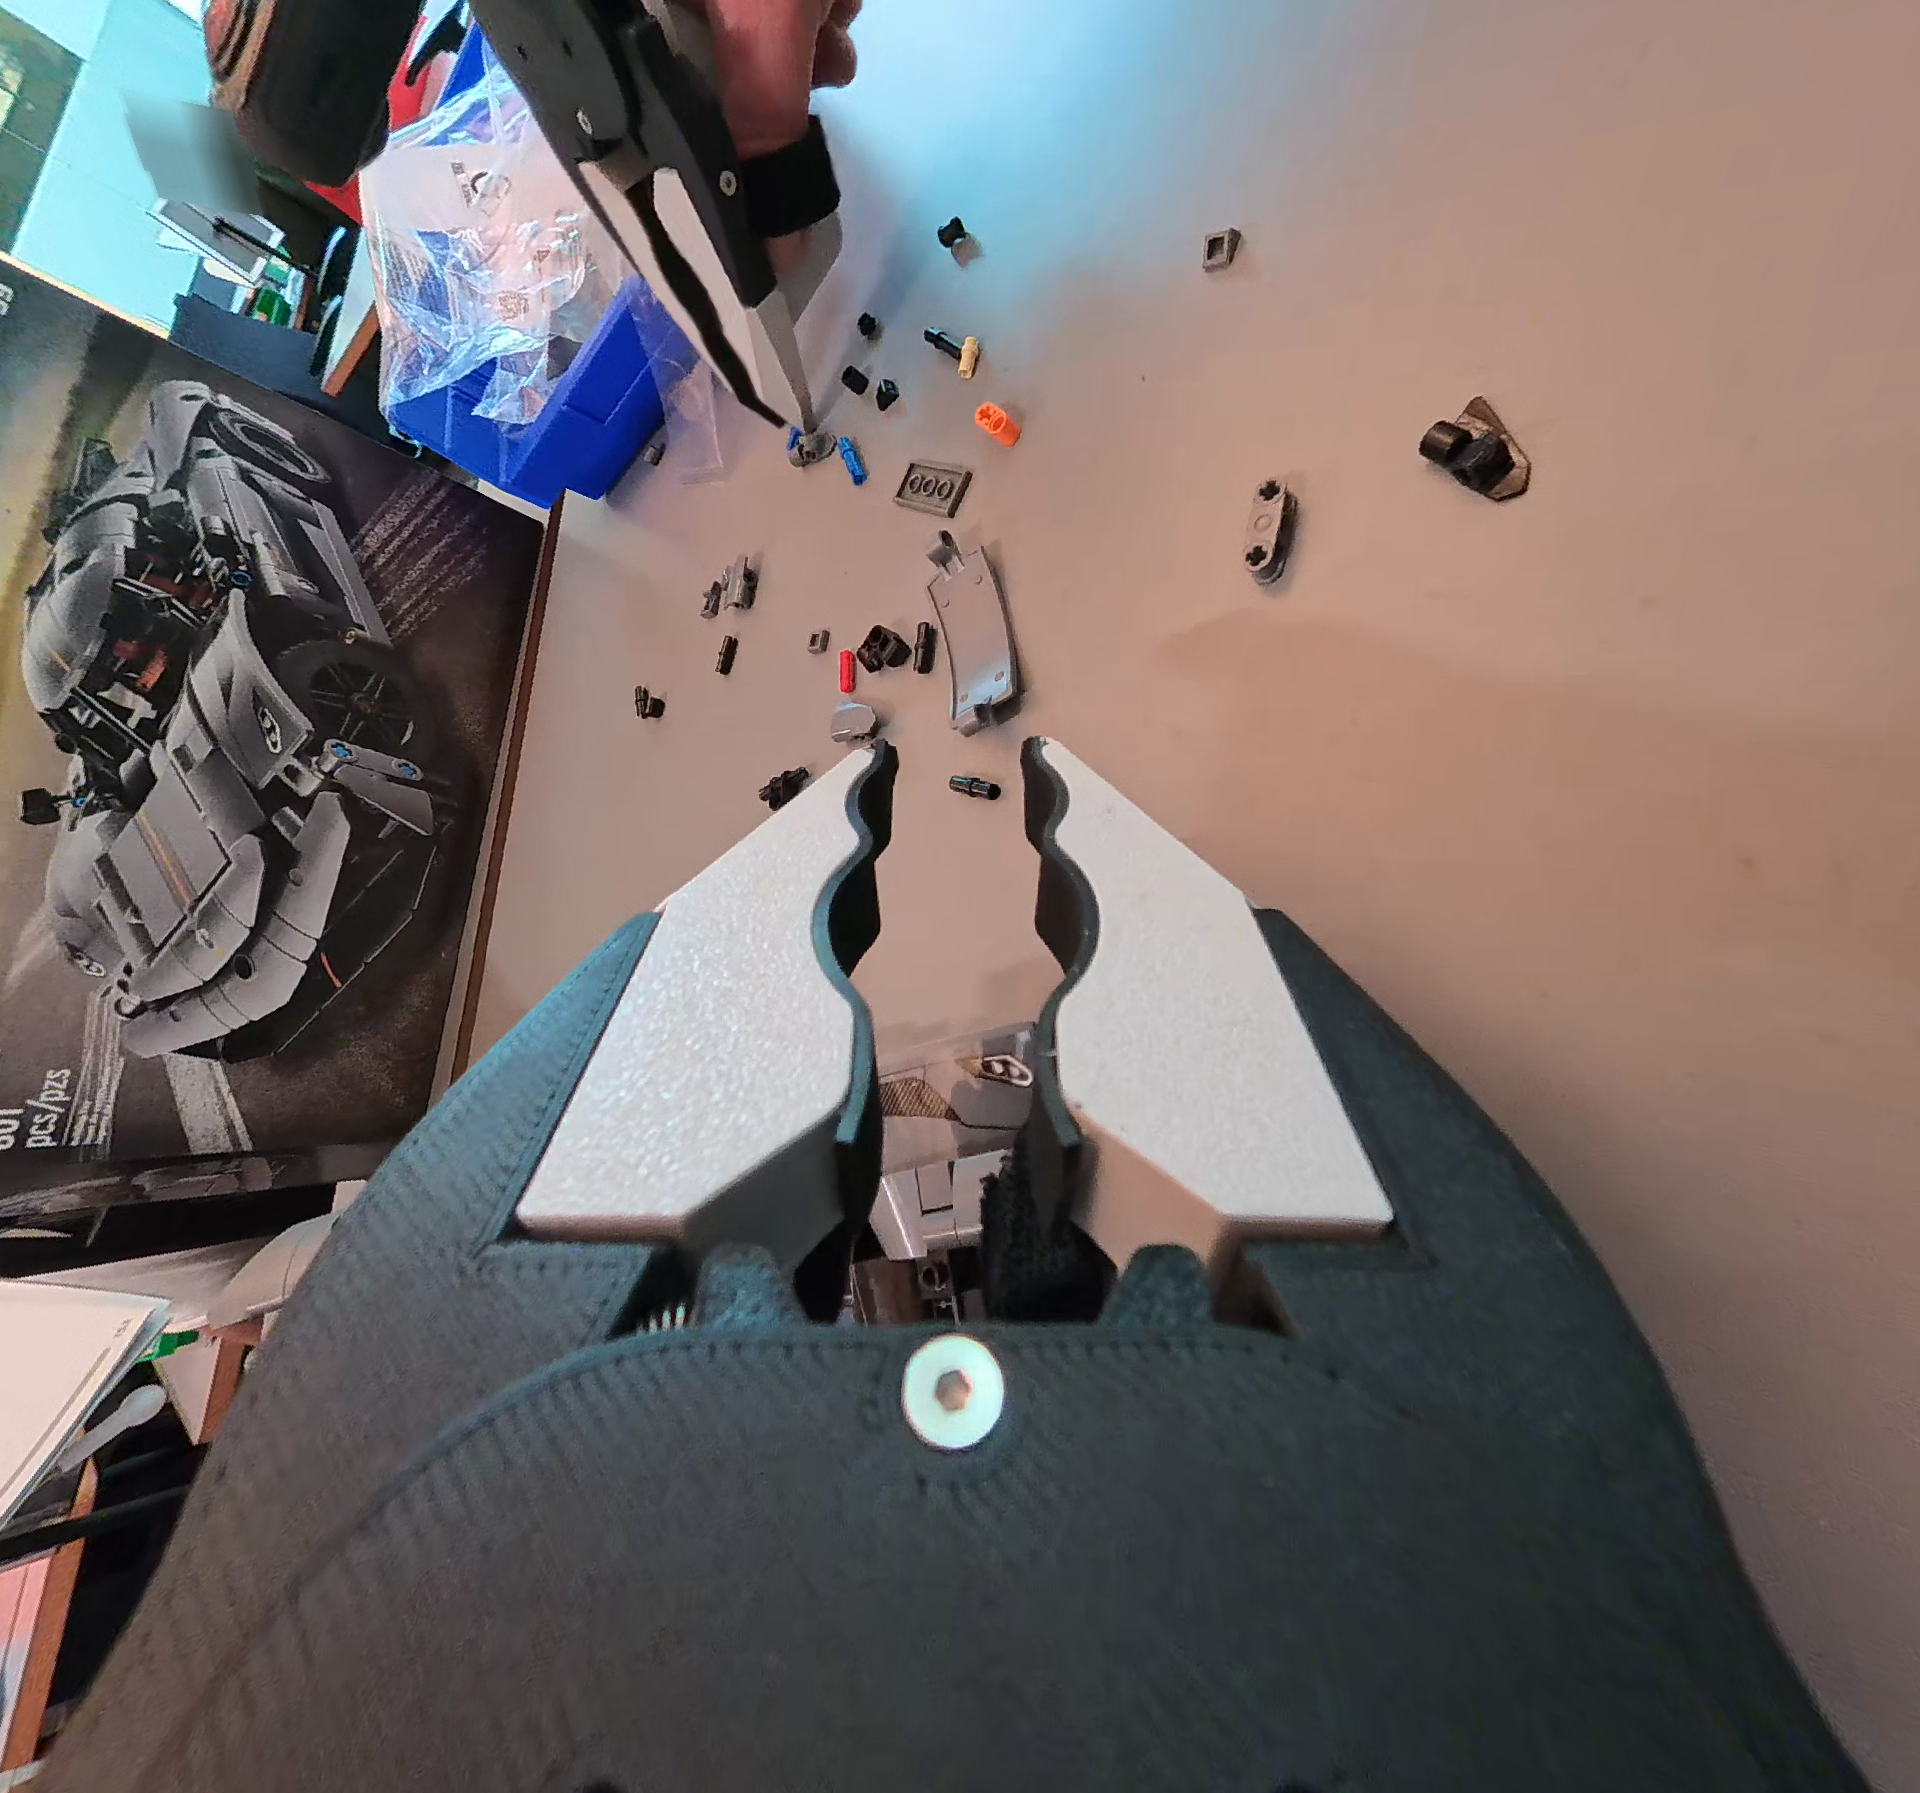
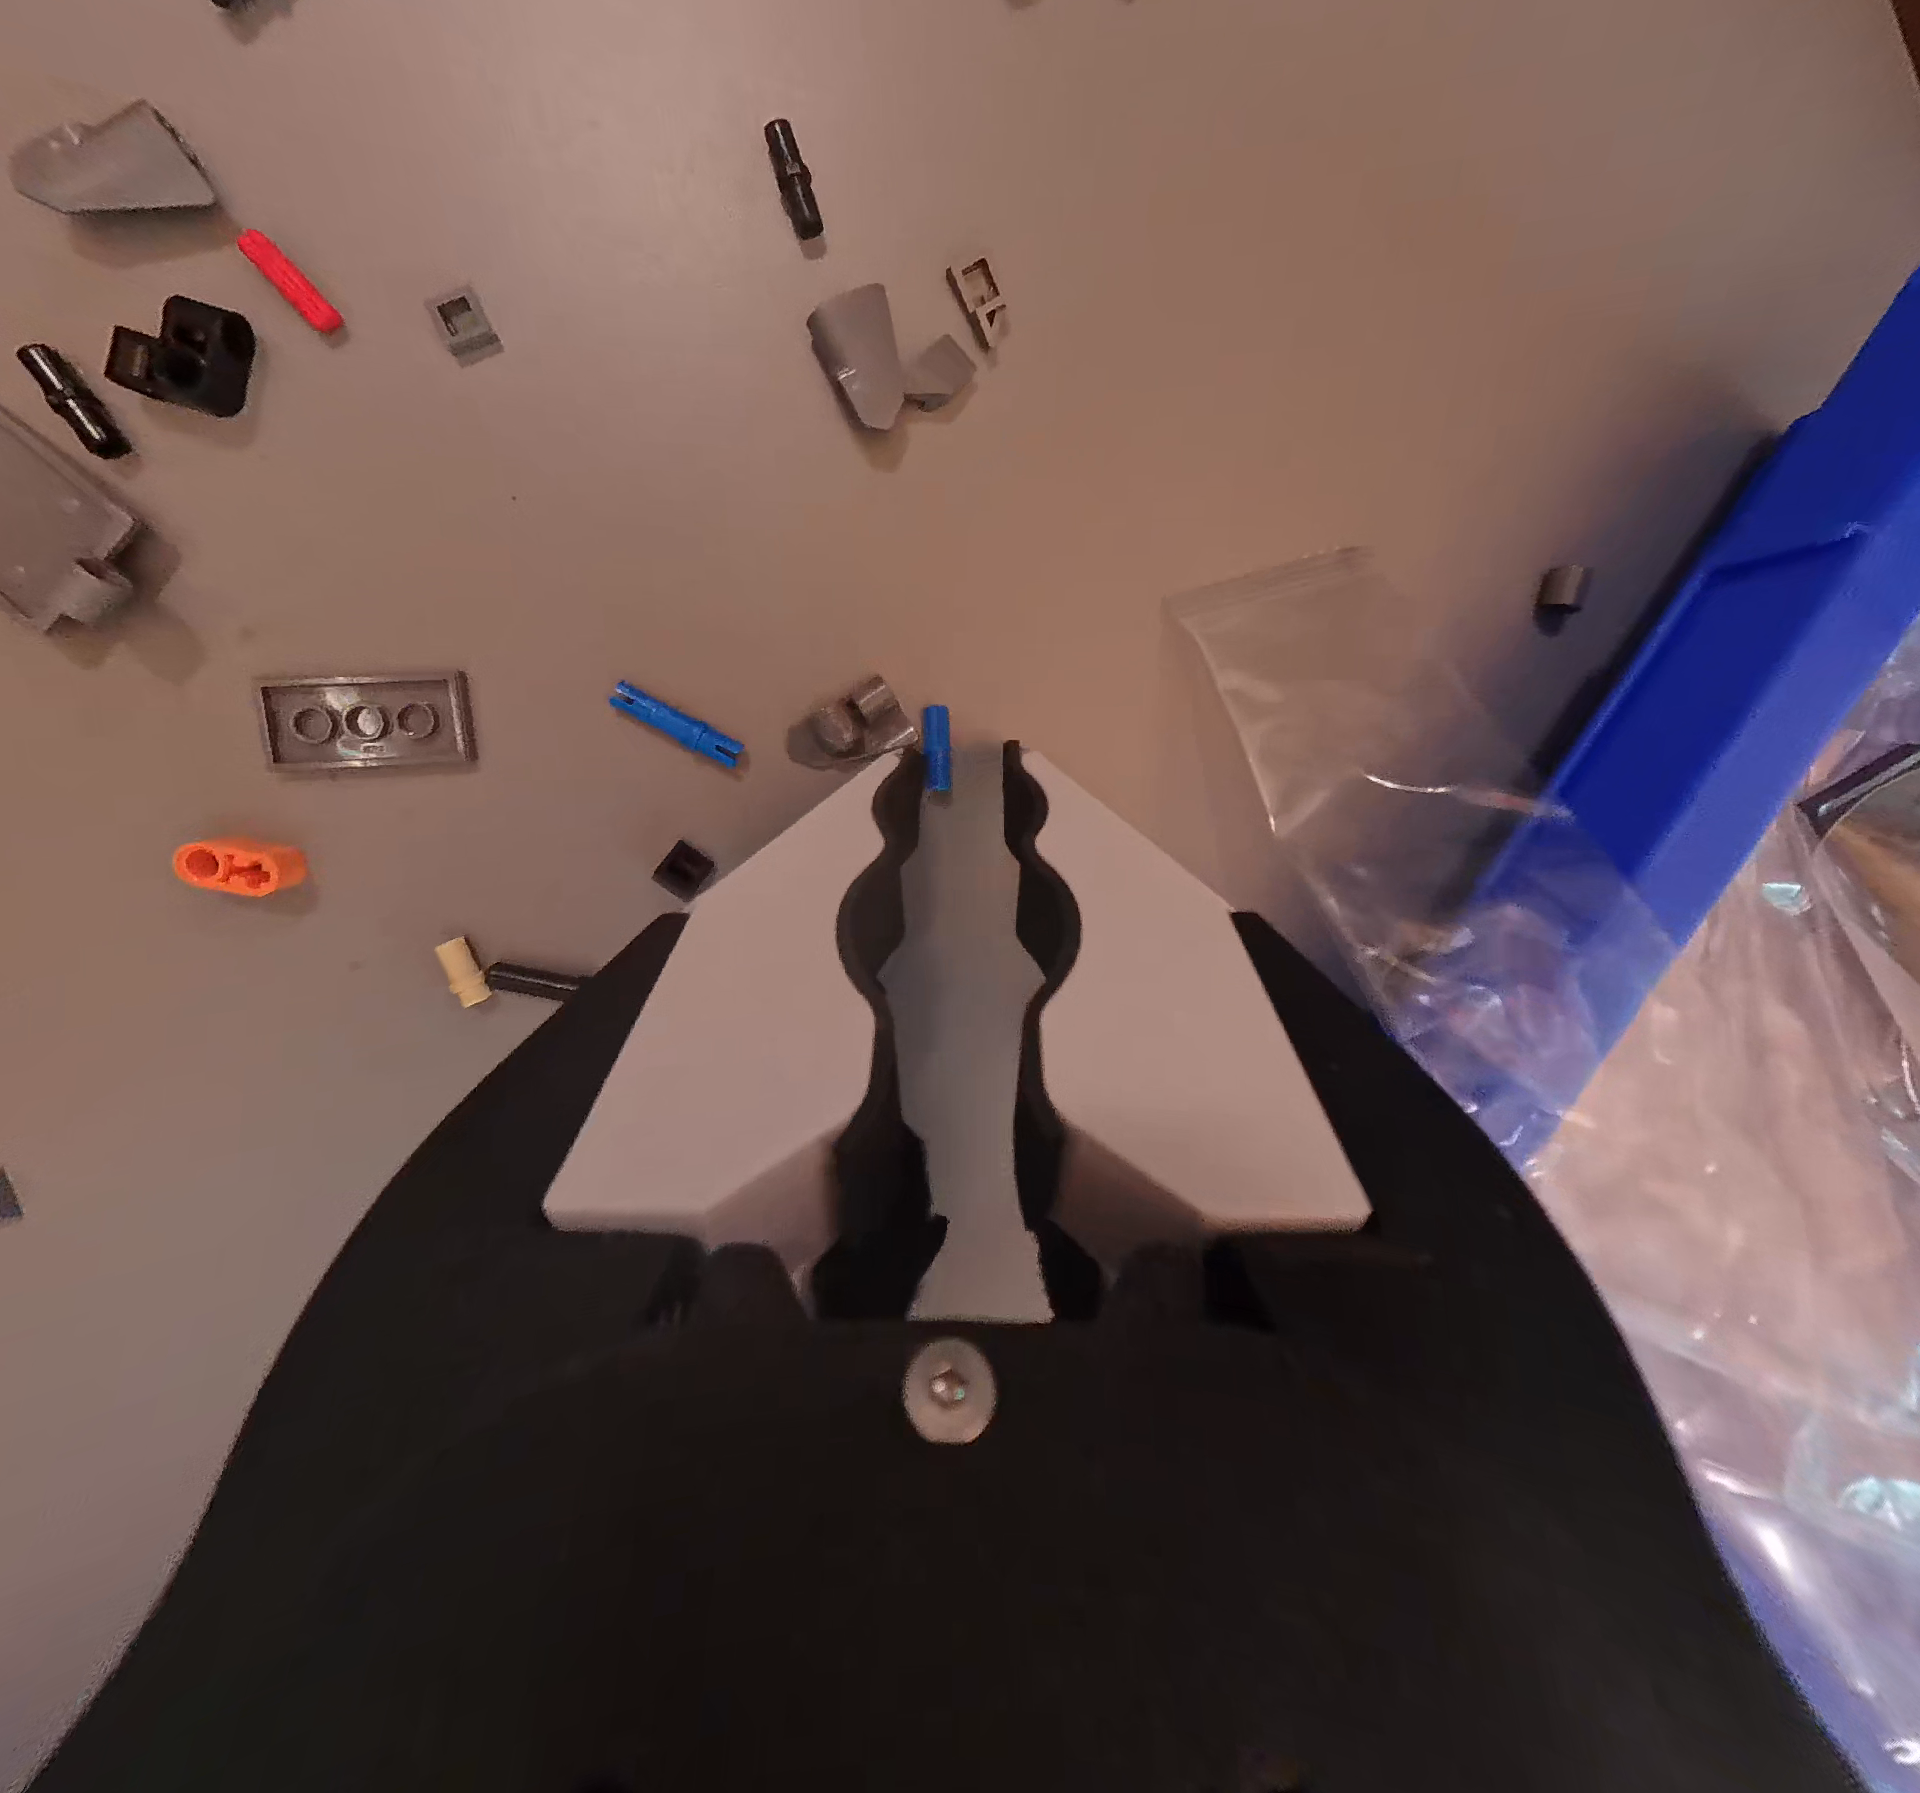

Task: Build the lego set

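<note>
The blue bin (image 2: 1704, 704) runs off the right edge in the right wrist view, its near part veiled by crumpled clear plastic (image 2: 1714, 1172). A grey curved panel (image 2: 52, 538) is cut by the left edge. In the left wrist view, a grey model (image 1: 951, 1172) shows only through the gap between the near fingers; it is probably a partly built car. The box (image 1: 239, 704) leaves the frame on the left.
</note>
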Demonstrator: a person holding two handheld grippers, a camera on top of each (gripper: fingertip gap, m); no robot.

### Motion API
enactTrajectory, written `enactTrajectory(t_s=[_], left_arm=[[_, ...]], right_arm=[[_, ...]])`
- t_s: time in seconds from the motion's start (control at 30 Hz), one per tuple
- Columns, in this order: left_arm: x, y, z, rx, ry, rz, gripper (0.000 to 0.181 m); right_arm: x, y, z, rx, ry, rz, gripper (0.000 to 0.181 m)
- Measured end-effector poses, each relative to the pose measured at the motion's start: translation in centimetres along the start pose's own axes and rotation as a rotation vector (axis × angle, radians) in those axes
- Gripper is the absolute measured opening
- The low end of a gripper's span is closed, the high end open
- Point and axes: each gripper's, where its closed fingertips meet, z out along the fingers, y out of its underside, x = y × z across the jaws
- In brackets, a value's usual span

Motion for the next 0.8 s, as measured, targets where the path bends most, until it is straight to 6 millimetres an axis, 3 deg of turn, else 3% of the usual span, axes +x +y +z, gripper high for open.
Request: enactTrajectory(t_s=[0.03,0.13,0.27,0.37,0.47,0.53,0.63,0.7,0.8], left_arm=[[0.0,0.0,0.0,0.0,0.001,0.0,0.023],[0.1,0.1,0.1,-0.004,0.004,0.002,0.023],[-0.1,0.1,0.2,-0.004,-0.008,0.002,0.023],[-0.9,-0.2,0.0,0.009,-0.058,-0.002,0.025],[-2.3,-0.8,-0.4,0.03,-0.162,0.014,0.027],[-2.8,-1.5,-0.7,0.061,-0.206,0.028,0.029],[-2.8,-2.5,-0.9,0.084,-0.242,0.066,0.031],[-2.6,-3.0,-0.9,0.095,-0.267,0.106,0.031],[-2.2,-3.4,-0.9,0.09,-0.289,0.176,0.028]], right_arm=[[0.1,-0.1,0.1,0.0,0.002,-0.003,0.013],[0.1,-0.2,0.2,-0.001,-0.018,-0.004,0.002],[0.0,-0.2,0.1,0.004,-0.036,0.015,0.002],[-1.5,-1.2,-1.5,0.061,-0.08,0.014,0.002],[-5.8,-4.3,-4.9,0.192,-0.208,-0.019,0.001],[-10.1,-6.6,-7.2,0.272,-0.327,-0.074,0.002],[-16.2,-8.7,-9.0,0.304,-0.465,-0.172,0.002],[-18.9,-9.6,-9.5,0.309,-0.531,-0.197,0.002],[-21.1,-10.3,-10.0,0.314,-0.602,-0.207,0.002]])
